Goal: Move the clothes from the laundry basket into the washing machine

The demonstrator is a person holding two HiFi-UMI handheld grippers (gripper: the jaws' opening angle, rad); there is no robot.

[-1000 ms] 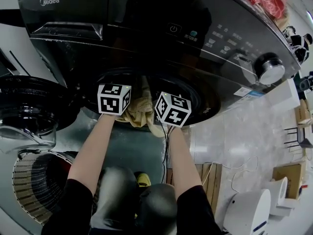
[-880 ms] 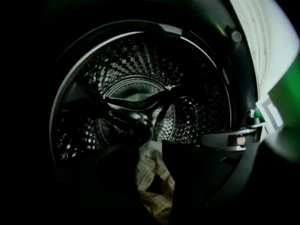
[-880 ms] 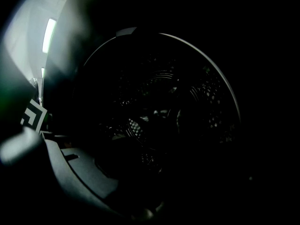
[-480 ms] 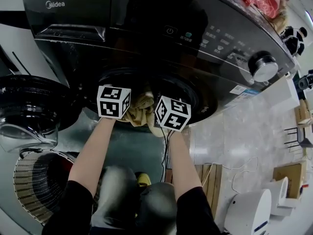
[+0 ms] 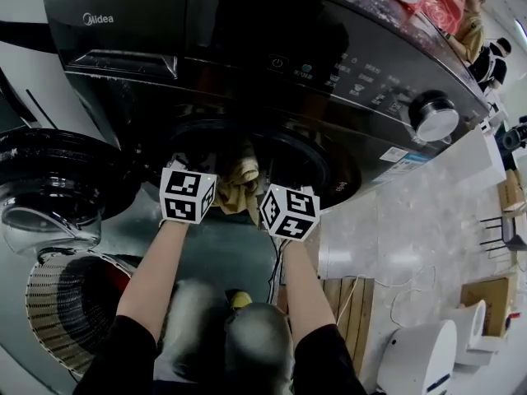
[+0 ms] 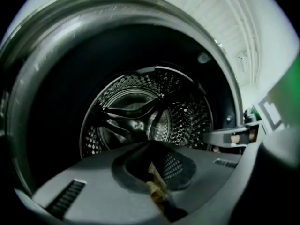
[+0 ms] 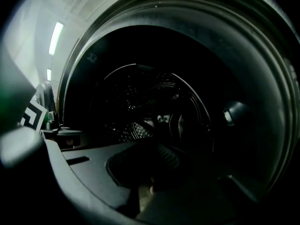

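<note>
The dark washing machine (image 5: pixel 247 39) stands open and its steel drum (image 6: pixel 140 116) looks empty. Both grippers reach level into the mouth. A tan cloth (image 5: pixel 243 179) hangs at the door's lip between the two marker cubes. My left gripper (image 6: pixel 151 146) has just been closing and is shut, with a scrap of the tan cloth (image 6: pixel 154 187) pinched in the seam of its jaws. My right gripper (image 7: pixel 154 142) has also just been closing and is shut. A pale sliver of cloth (image 7: pixel 146 191) shows dimly between its jaws. The woven laundry basket (image 5: pixel 49 303) sits low at the left.
The round glass door (image 5: pixel 58 179) is swung open at the left, above the basket. My knees fill the bottom middle. A wooden pallet (image 5: pixel 350 303), a cable and a white appliance (image 5: pixel 420 352) stand on the floor at the right. A person (image 5: pixel 473 23) stands behind the machine.
Both marker cubes have drawn back from the drum's mouth toward me. The tan cloth between them looks narrower and more bunched.
</note>
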